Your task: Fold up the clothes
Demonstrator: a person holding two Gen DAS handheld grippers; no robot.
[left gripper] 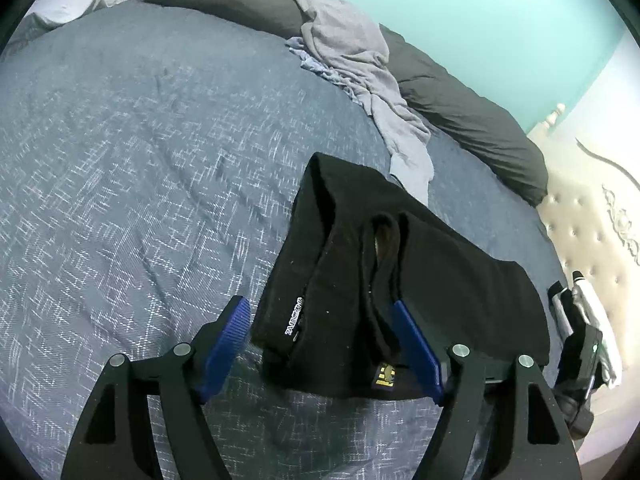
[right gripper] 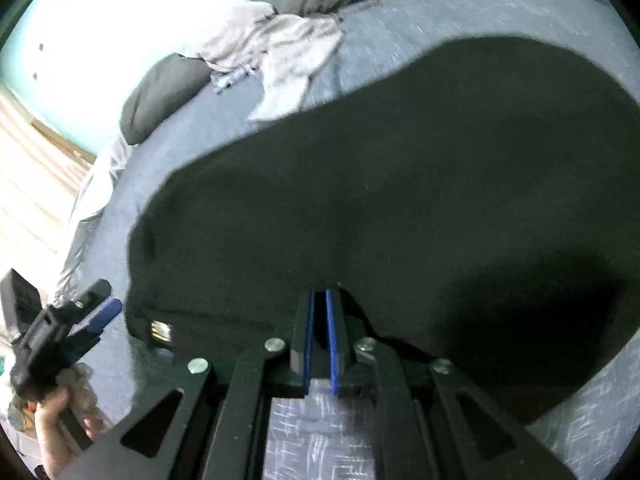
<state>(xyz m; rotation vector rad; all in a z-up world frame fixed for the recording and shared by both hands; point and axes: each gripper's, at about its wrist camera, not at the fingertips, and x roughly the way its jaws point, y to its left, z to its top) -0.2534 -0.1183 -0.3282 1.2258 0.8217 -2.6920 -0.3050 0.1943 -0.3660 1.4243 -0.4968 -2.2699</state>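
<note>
The black garment lies folded into a compact, layered bundle on the blue patterned bedspread, near the bed's right-hand edge as the left wrist view shows it, with its stacked folds and a small yellow label facing the camera. The left gripper stands wide around the near end of the bundle — its blue pads are apart from the cloth on the left side and only beside it on the right, so it looks released rather than gripped. The right gripper is closed narrow on the near hem of the same black garment, the cloth pinched between its blue pads. This piece seems nearly done, needing only a last tuck or placing. Still to fold, by the look of it — the crumpled grey clothes heaped near the far edge against the dark pillows.
</note>
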